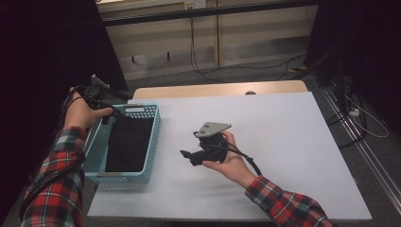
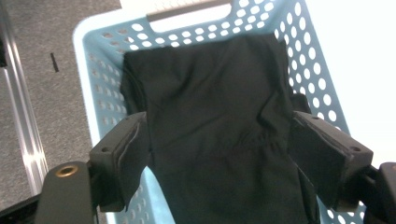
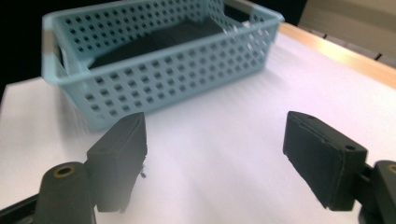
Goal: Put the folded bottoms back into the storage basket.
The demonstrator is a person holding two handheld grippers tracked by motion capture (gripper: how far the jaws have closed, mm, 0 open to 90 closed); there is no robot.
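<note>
A light blue perforated basket (image 1: 153,142) stands at the left of the white table, and a folded black cloth (image 1: 128,144) lies flat in it. My left gripper (image 1: 106,116) hovers over the basket's far end. In the left gripper view its jaws (image 2: 229,158) stand wide apart above the cloth (image 2: 210,116), without pressing on it, and the basket rim (image 2: 93,28) frames it. My right gripper (image 1: 187,156) is held over the middle of the table and points toward the basket. Its jaws (image 3: 224,158) are open with nothing between them, with the basket (image 3: 163,79) ahead.
The white table top (image 1: 283,142) stretches to the right of the basket, with a wooden strip (image 1: 217,89) along its far edge. A dark curtain (image 1: 47,47) hangs at the left. Cables (image 1: 203,71) and a metal rail (image 1: 359,137) lie on the floor beyond and to the right.
</note>
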